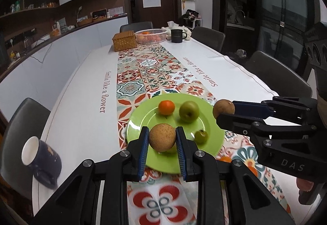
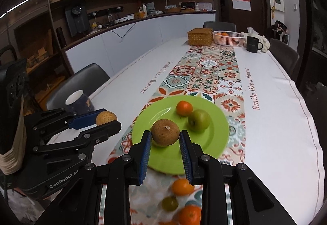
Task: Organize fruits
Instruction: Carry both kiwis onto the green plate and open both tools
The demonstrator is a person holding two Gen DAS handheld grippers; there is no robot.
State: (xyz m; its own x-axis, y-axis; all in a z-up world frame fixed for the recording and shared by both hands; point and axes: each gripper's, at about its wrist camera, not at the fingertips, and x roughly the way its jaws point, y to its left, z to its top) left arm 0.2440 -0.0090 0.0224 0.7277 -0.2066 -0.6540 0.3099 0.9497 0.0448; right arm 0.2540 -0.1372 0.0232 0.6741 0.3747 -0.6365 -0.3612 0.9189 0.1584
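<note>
A green plate (image 1: 143, 123) (image 2: 216, 135) lies on the patterned table runner. On it sit an orange (image 1: 166, 107) (image 2: 184, 108) and a green apple (image 1: 189, 111) (image 2: 199, 120). My left gripper (image 1: 162, 139) (image 2: 106, 119) is shut on a light brown pear (image 1: 162, 137) (image 2: 106, 117) above the plate's near part. My right gripper (image 2: 165, 138) (image 1: 224, 111) is shut on a darker brown pear (image 2: 165, 132) (image 1: 223, 108) over the plate. A small green fruit (image 1: 201, 136) shows on the plate in the left wrist view. Two oranges (image 2: 182, 187) and a small green fruit (image 2: 170, 203) lie on the runner in front of the plate.
A dark blue mug (image 1: 41, 161) (image 2: 79, 102) stands near the table's left edge. At the far end are a woven box (image 1: 124, 41), a white basket (image 1: 151, 36) with oranges, and a black mug (image 1: 177, 35). Chairs surround the table.
</note>
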